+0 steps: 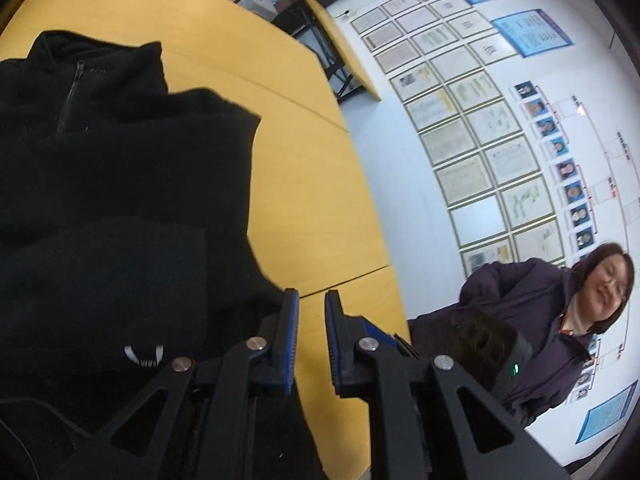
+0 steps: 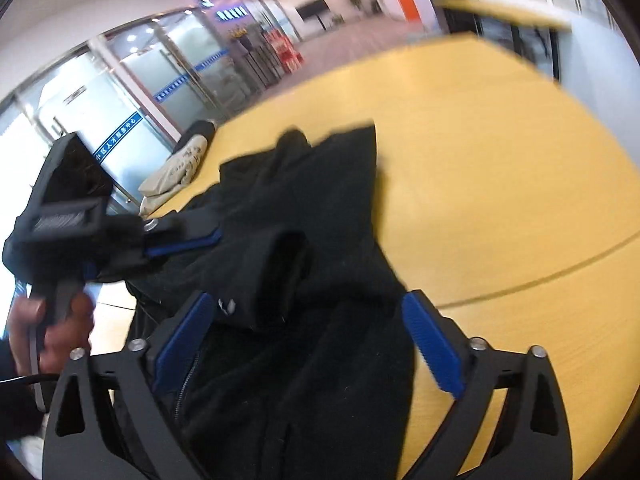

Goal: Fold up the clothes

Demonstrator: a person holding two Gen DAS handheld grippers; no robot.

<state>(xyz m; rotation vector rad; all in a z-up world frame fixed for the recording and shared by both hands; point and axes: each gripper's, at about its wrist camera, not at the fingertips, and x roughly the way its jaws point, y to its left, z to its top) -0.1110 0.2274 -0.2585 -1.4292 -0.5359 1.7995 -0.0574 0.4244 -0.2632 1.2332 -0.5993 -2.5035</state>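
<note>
A black zip-neck fleece [image 1: 120, 184] lies partly folded on the yellow table [image 1: 312, 184], collar at the far end, a small white logo near me. My left gripper [image 1: 312, 300] hovers at the fleece's right edge, jaws a narrow gap apart with nothing between them. In the right wrist view the fleece [image 2: 304, 216] lies bunched, one sleeve folded across the body. My right gripper [image 2: 308, 312] is wide open over the fleece's near part, empty. The left gripper [image 2: 192, 240] shows at the left of that view, above the fleece's left side.
A person in a dark jacket [image 1: 560, 320] stands beyond the table's right edge by a wall of framed papers. A beige cloth [image 2: 180, 168] lies at the table's far left edge. Another yellow table [image 1: 340, 40] stands farther back. Bare tabletop [image 2: 500, 160] lies right of the fleece.
</note>
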